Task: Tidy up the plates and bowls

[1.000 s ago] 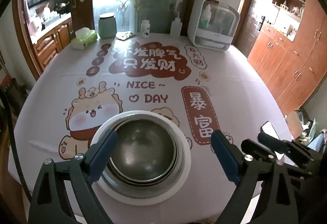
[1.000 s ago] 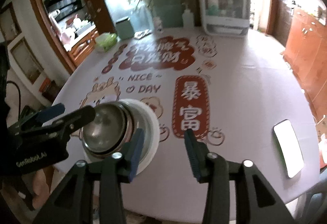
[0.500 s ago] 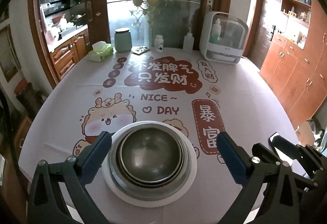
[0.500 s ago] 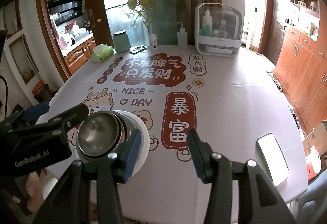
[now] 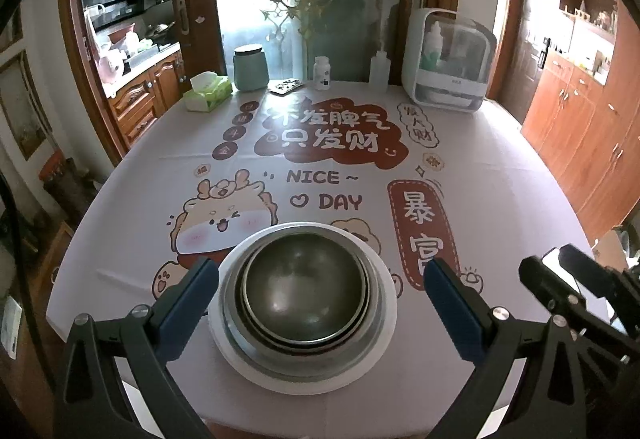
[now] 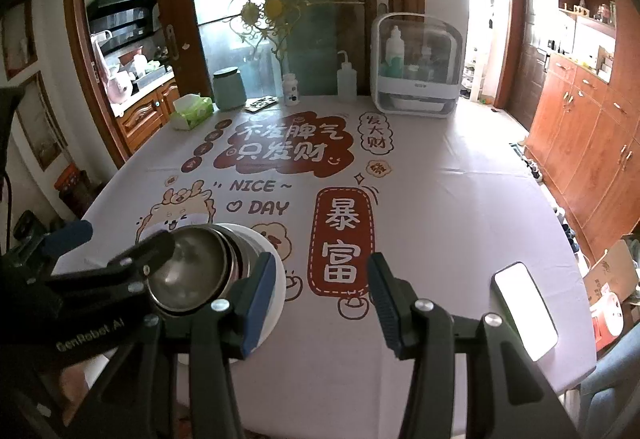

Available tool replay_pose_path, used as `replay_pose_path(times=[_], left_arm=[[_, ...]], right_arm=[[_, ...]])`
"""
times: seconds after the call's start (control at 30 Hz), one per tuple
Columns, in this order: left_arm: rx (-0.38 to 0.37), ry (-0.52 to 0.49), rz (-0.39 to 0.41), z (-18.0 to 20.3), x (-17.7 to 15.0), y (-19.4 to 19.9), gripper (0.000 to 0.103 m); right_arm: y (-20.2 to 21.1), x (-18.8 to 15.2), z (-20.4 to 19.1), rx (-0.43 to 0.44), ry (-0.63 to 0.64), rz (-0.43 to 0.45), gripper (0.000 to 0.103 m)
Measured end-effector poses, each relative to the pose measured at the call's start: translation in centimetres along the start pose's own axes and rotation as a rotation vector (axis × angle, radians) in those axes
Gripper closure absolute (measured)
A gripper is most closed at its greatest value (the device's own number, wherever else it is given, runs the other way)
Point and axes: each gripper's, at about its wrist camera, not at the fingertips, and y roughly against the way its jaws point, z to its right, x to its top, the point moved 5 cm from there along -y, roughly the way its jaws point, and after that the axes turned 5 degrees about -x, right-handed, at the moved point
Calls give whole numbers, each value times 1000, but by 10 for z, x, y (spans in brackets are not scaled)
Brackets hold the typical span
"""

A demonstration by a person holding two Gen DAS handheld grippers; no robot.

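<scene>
Nested steel bowls (image 5: 306, 289) sit stacked on a white plate (image 5: 384, 335) near the table's front edge. My left gripper (image 5: 320, 309) is open, its blue fingers standing apart on either side of the stack, not touching it. In the right wrist view the same stack (image 6: 192, 273) on the plate (image 6: 276, 281) lies to the left. My right gripper (image 6: 320, 303) is open and empty over the tablecloth, to the right of the stack. The left gripper's body hides part of the stack there.
A phone (image 6: 524, 309) lies at the right front edge. At the back stand a white storage box (image 5: 450, 61), a squeeze bottle (image 5: 379, 69), a pill bottle (image 5: 322, 73), a green canister (image 5: 251, 67) and a tissue pack (image 5: 208, 93).
Both grippers have drawn back and risen, so more of the table and room shows. The stack of bowls on the plate has not moved. Both grippers stay open.
</scene>
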Motion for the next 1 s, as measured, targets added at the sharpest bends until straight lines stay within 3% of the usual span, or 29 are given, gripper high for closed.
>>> replay_pose_path(times=[0.4, 0.6, 1.0], left_arm=[[12, -2, -4, -1, -4, 0, 1], [17, 3, -4, -4, -6, 0, 1], [29, 12, 2, -9, -8, 3, 1]], right_arm=[[0, -2, 1, 15, -10, -6, 55], [0, -2, 2, 36, -29, 0, 40], [-3, -1, 5, 30, -47, -11, 40]])
